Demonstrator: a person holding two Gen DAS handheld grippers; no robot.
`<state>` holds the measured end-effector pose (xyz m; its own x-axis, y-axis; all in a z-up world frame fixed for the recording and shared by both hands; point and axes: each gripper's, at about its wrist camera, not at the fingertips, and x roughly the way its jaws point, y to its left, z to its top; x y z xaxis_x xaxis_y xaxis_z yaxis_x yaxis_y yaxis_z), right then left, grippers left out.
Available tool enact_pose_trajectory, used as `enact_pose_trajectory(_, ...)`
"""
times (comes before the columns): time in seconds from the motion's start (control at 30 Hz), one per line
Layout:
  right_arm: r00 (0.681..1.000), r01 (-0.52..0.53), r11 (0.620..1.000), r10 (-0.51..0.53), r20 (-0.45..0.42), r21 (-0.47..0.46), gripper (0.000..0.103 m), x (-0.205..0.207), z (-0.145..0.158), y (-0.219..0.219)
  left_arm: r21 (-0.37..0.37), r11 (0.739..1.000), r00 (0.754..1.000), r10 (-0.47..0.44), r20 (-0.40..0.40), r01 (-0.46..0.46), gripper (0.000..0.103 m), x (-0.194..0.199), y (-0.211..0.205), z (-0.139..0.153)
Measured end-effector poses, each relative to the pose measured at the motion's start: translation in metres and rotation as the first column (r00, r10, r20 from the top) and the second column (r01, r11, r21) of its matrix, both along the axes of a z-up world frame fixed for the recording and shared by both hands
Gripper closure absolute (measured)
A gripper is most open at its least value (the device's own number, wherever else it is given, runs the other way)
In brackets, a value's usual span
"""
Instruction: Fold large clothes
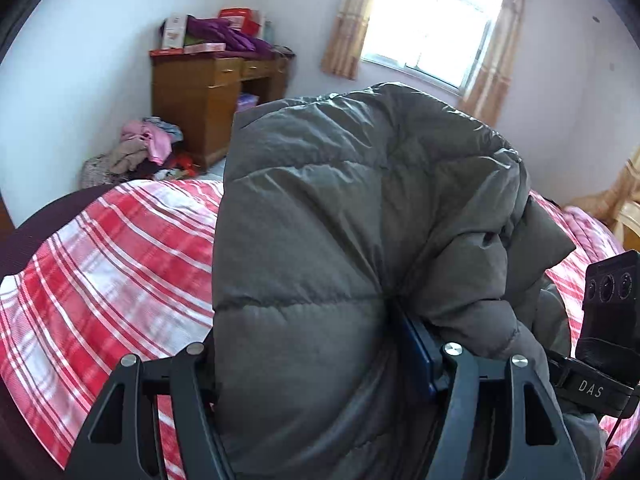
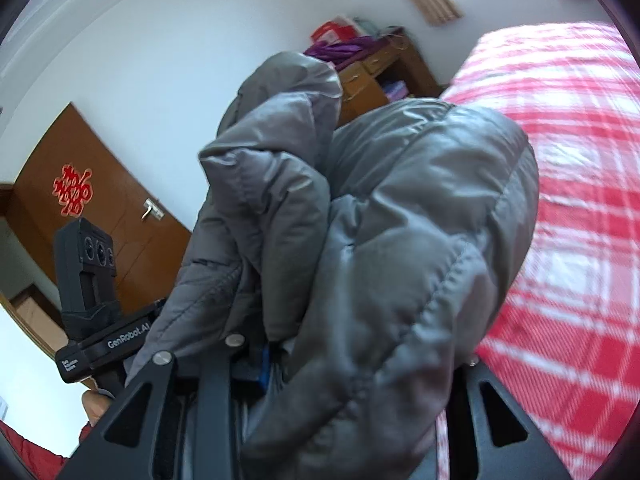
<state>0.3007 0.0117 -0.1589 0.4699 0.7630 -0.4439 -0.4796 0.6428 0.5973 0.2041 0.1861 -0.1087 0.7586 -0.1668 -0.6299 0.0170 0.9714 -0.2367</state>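
Bulging over both cameras, the grey puffer jacket [image 1: 360, 240] hangs lifted above the bed [image 1: 100, 260] with its red-and-white checked cover. The left tongs [image 1: 320, 360] are closed on a thick fold of it, padding swelling between the arms. The right tongs [image 2: 340, 364] likewise pinch a bunched part of the jacket [image 2: 380, 240], fabric draping over their fingers.
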Motion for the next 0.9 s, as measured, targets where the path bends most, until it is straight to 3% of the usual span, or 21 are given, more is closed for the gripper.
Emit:
enact_pose_trajectory(0.23, 0.998, -0.051, 0.998, 0.052, 0.031, -0.041, 0.067, 0.035, -0.008, 0.027, 0.025, 0.996, 0.997, 0.081, -0.011, -0.081, 0.035, 0.034, 0.026, -0.011)
enact_pose_trajectory(0.33, 0.997, -0.066, 0.997, 0.067, 0.030, -0.050, 0.067, 0.031, -0.008, 0.026, 0.031, 0.995, 0.995, 0.096, -0.017, -0.096, 0.035, 0.042, 0.034, -0.015)
enact_pose_trajectory(0.53, 0.997, -0.081, 0.996, 0.081, 0.009, -0.028, 0.067, 0.030, -0.006, 0.043, 0.033, 0.996, 0.996, 0.087, -0.016, -0.087, 0.036, 0.041, 0.036, -0.013)
enact_pose_trajectory(0.9, 0.997, -0.075, 0.997, 0.075, 0.002, -0.021, 0.067, 0.037, -0.015, 0.031, 0.011, 0.998, 0.997, 0.059, -0.050, -0.059, 0.036, 0.055, 0.036, -0.024)
